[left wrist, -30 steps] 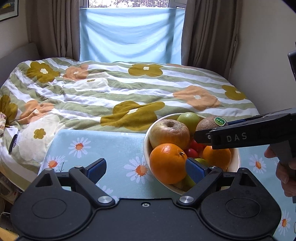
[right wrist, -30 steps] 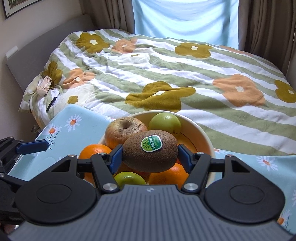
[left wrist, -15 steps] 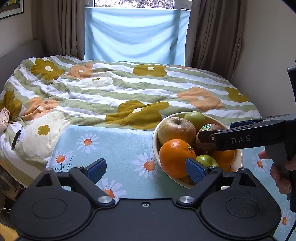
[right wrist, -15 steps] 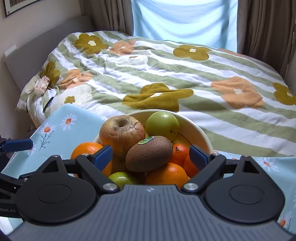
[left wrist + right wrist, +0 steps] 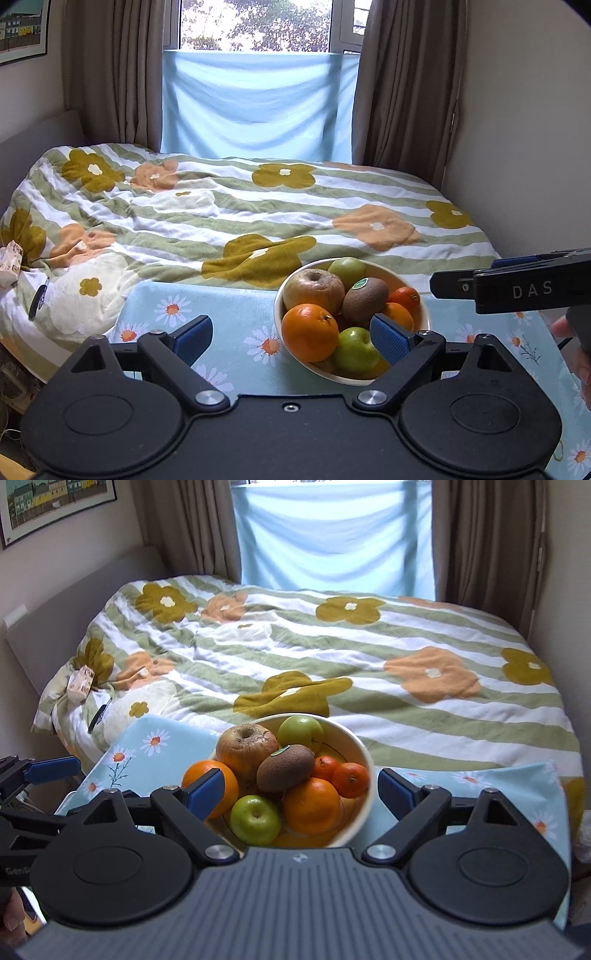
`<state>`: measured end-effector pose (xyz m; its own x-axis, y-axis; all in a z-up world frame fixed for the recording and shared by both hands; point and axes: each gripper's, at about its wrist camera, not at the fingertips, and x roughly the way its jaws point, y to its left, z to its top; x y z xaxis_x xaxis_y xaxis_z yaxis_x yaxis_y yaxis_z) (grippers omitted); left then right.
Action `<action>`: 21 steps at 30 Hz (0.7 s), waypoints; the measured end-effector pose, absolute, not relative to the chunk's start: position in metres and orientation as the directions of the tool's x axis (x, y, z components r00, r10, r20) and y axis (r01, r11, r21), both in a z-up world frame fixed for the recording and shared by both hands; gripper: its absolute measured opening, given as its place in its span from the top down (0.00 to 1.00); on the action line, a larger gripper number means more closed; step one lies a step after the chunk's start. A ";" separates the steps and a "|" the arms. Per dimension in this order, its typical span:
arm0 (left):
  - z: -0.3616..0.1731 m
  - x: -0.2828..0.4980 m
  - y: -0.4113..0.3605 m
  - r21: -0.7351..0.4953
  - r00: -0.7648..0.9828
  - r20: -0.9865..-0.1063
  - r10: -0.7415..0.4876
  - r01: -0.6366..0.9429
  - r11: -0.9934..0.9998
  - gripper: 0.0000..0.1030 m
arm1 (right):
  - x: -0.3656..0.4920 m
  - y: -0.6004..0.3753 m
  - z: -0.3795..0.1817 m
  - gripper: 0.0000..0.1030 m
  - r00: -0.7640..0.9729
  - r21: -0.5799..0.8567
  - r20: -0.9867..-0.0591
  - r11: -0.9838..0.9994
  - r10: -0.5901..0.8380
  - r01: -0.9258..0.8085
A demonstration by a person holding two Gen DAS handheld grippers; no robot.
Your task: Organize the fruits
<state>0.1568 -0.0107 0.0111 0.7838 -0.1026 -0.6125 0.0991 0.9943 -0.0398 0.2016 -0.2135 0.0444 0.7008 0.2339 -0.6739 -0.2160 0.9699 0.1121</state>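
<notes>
Since the earlier frame the right tongs (image 5: pixel 299 788) have just been opening, letting go of the kiwi (image 5: pixel 285 767), which now lies on the heap in the white bowl (image 5: pixel 364 753), and both tongs have drawn back and up. Right tongs and left tongs (image 5: pixel 291 334) gape wide, empty, so the task looks close to done, with no loose fruit on the bench (image 5: pixel 229 306). Fruit beneath the pile is hidden, and the bench's near edge is cut off
</notes>
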 end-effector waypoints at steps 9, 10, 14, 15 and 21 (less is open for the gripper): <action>0.046 0.094 -0.021 -0.053 0.817 -0.565 -0.120 0.109 0.993 0.01 | 0.107 -0.239 0.085 0.00 0.749 0.079 -0.650 0.992 0.129 -0.102; 0.048 0.088 -0.021 -0.050 0.820 -0.561 -0.117 0.108 0.993 0.01 | 0.098 -0.240 0.088 0.00 0.751 0.075 -0.649 0.993 0.118 -0.091; 0.056 0.064 -0.025 -0.025 0.825 -0.555 -0.106 0.111 0.993 0.00 | 0.062 -0.244 0.092 0.00 0.758 0.044 -0.649 0.998 0.067 -0.050; 0.057 0.058 -0.026 -0.014 0.828 -0.552 -0.098 0.109 0.994 0.00 | 0.053 -0.246 0.093 0.00 0.758 0.036 -0.650 0.999 0.051 -0.036; 0.060 0.027 -0.031 0.049 0.839 -0.540 -0.062 0.104 0.993 0.00 | 0.017 -0.253 0.096 0.00 0.764 0.026 -0.645 0.999 0.002 0.019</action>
<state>0.0268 -0.0312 0.0605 0.8392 -0.0618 -0.5403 0.1044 0.9934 0.0485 0.0170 -0.2528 0.0958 0.7645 0.0016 -0.6446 0.0195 0.9995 0.0256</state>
